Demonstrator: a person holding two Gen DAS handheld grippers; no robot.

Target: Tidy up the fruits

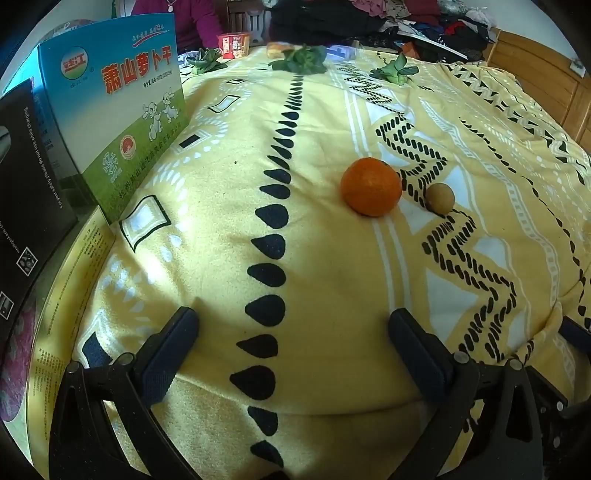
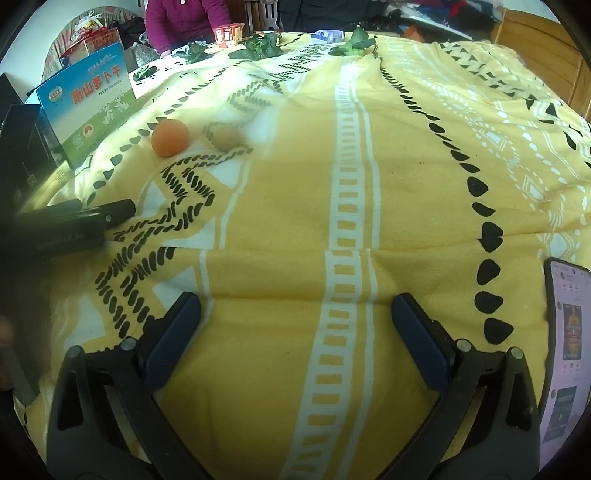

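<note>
An orange (image 1: 370, 186) lies on the yellow patterned cloth (image 1: 221, 206), with a small brownish round fruit (image 1: 440, 198) just to its right, a narrow gap between them. Both sit ahead of and slightly right of my left gripper (image 1: 293, 323), which is open with only cloth between its fingers. The right wrist view shows the same orange (image 2: 170, 138) and the small fruit (image 2: 226, 139), blurred, far off at upper left. My right gripper (image 2: 295, 306) is open above bare cloth (image 2: 295, 206). The left gripper's fingers (image 2: 110, 214) reach in from the left edge there.
A blue-and-green printed box (image 1: 122, 110) stands at the left beside a black box (image 1: 29, 177). Leafy greens (image 1: 301, 59) and a red cup (image 1: 233, 45) lie at the far edge, where a person in a purple top (image 2: 184, 18) sits. A lit phone (image 2: 565, 350) lies at right.
</note>
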